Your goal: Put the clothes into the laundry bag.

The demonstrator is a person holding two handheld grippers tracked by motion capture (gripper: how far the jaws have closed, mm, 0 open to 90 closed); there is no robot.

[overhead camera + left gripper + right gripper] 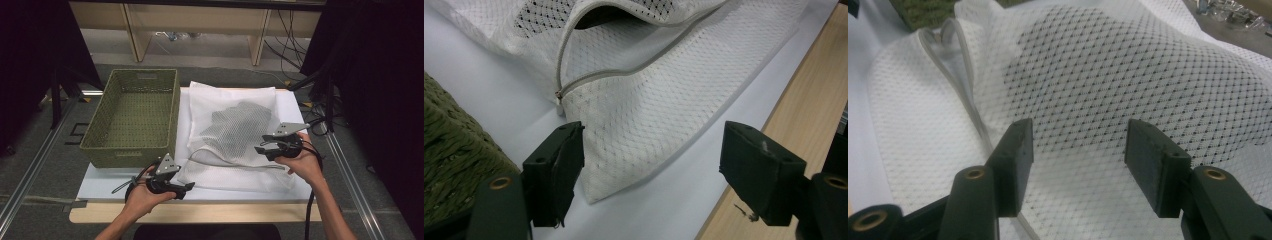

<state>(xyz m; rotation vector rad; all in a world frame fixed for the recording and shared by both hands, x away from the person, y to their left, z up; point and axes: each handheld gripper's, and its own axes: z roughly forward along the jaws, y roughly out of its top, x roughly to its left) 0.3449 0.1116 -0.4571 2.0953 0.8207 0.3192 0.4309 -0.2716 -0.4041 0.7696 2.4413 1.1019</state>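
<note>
My left gripper [186, 188] hangs spread at lower centre, jaws either side of the white mesh zippered laundry bag [235, 135]'s near corner, pinching nothing. My right gripper [260, 148], spread too, hovers above its dark contents. The bag's zip runs left to right; my left gripper view shows it gaping open.

white mesh laundry bag [235, 132] | flat on table | zipper part-open | dark garment inside
</note>
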